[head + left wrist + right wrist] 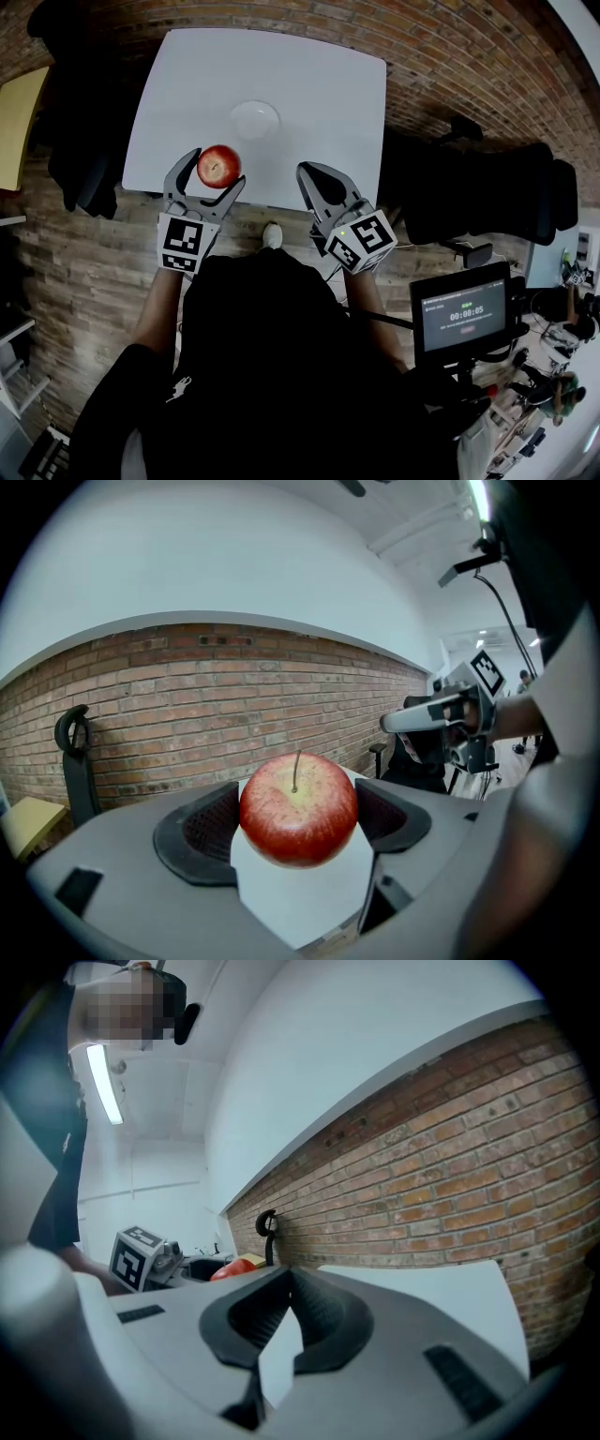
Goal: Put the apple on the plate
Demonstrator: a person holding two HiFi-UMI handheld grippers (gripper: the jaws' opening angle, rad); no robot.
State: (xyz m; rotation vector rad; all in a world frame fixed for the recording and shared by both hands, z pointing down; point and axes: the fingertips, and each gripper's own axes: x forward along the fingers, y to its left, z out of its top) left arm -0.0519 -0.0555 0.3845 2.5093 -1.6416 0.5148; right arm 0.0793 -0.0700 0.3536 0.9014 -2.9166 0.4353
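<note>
left gripper [298,797] is clamped on the apple [298,816]: jaws spread wide, one pad against each side, stem up. in the head view we hold it over the lower left of the white table [328,84], by its bottom edge. the plate [255,120] sits upper centre of that frame, just above and right of the apple, not touching. right gripper [284,1279] has its tips together with nothing in them, right of the apple at the same edge.

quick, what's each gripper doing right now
left gripper: closed on the apple
right gripper: shut, nothing in it
</note>
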